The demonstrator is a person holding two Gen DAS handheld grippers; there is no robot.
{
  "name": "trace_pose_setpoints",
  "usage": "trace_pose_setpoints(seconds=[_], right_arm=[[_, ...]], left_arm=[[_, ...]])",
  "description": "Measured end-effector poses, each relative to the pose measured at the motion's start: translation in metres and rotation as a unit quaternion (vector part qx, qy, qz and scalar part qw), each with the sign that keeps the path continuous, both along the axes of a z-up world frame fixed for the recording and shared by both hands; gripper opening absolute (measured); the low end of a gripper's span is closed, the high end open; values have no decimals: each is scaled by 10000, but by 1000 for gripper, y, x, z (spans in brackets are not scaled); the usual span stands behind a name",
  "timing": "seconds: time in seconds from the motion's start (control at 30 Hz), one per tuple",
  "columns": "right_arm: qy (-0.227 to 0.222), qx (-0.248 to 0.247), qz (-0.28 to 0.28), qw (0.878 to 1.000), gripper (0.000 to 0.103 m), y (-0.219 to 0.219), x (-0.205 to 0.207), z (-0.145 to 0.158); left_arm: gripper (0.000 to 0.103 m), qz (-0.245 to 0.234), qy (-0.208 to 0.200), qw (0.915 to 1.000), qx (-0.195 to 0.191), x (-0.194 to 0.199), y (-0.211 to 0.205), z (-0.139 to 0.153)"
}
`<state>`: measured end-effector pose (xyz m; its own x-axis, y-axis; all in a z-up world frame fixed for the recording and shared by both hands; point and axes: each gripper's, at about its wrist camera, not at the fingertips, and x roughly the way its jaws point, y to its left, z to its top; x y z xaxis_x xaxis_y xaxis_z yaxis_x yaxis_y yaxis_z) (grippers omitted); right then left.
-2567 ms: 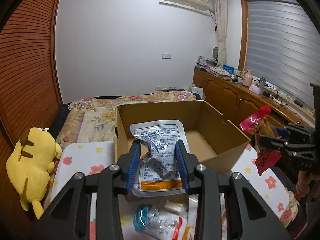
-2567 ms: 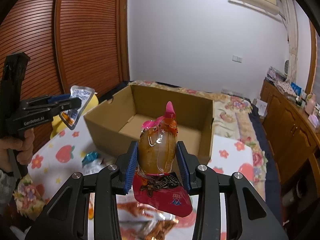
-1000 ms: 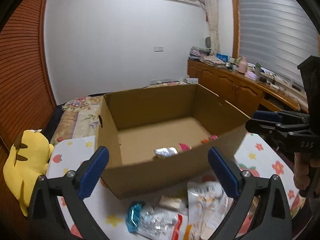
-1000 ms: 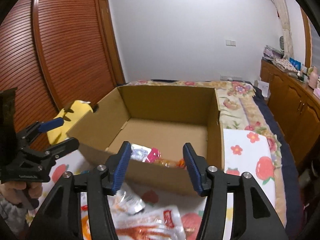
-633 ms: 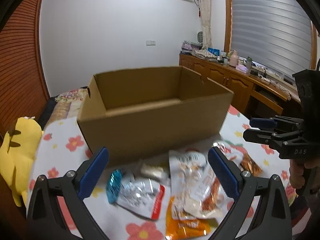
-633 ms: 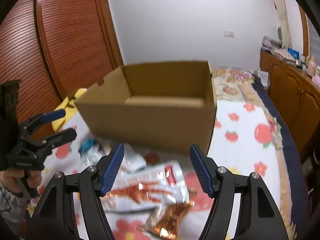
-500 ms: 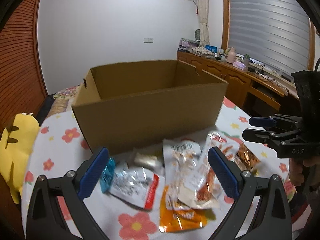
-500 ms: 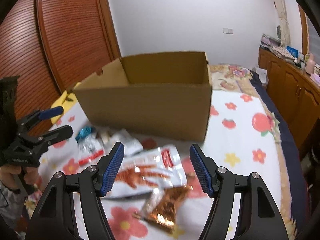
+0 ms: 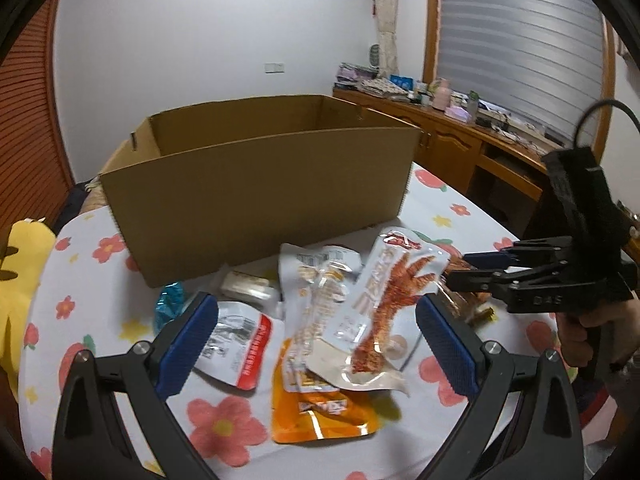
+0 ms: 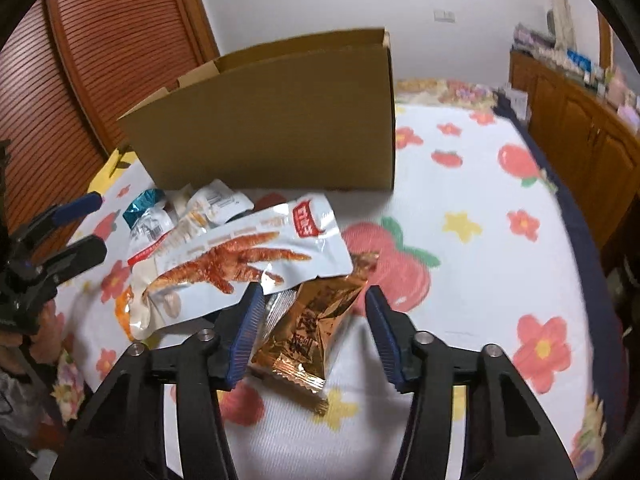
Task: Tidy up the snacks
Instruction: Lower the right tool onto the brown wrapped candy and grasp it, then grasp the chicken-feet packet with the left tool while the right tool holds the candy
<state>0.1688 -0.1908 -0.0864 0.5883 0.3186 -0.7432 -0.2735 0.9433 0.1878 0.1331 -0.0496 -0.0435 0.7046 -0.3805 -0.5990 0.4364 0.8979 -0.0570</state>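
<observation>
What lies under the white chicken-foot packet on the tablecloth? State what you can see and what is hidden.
Under the chicken-foot packet an orange pouch and a pale printed packet stick out; the copper foil packet sits partly beneath its edge. Anything fully covered cannot be seen.

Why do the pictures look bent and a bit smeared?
Both views are fisheye: black corners, and the box edges bow. Left view: the packets are softly blurred, with glare on the chicken-foot packet. Right view: the tablecloth smears toward the right edge; the gold packet glints.
</observation>
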Motion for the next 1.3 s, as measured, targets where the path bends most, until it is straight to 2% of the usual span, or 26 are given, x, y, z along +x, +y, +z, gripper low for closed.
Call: trace_pose_setpoints(seconds=[0.03,0.1,0.2,0.23,0.43,0.6,1.07,1.3], right_arm=[[36,-8,-14,10000,45,0,1,-1],[117,70,33,9999,32,-2,1,-3],[121,83,14,9999,26,-7,-1,-2],[112,89,3,9999,21,-8,-1,-1],[-65,-7,-144,9999,20,-23,-10,3],[-341,-467,-346,9977,20,-35,-14,3],[-321,-368,-380,9981,20,-51,-3,-10],[-369,-400,-420,9976,20,-51,1,-11]], left_arm=[[100,-50,1,10000,28,0,-3,0],[100,-177,-3,9998,115,-1,-12,0],[100,-386,47,9989,275,1,-27,-2],[100,-452,68,9984,327,1,-31,-3],[100,-903,350,9927,720,11,-60,-15],[99,-1024,482,9888,971,20,-75,-21],[98,-1334,602,9755,1640,25,-104,-33],[85,-1419,736,9720,1722,29,-106,-30]])
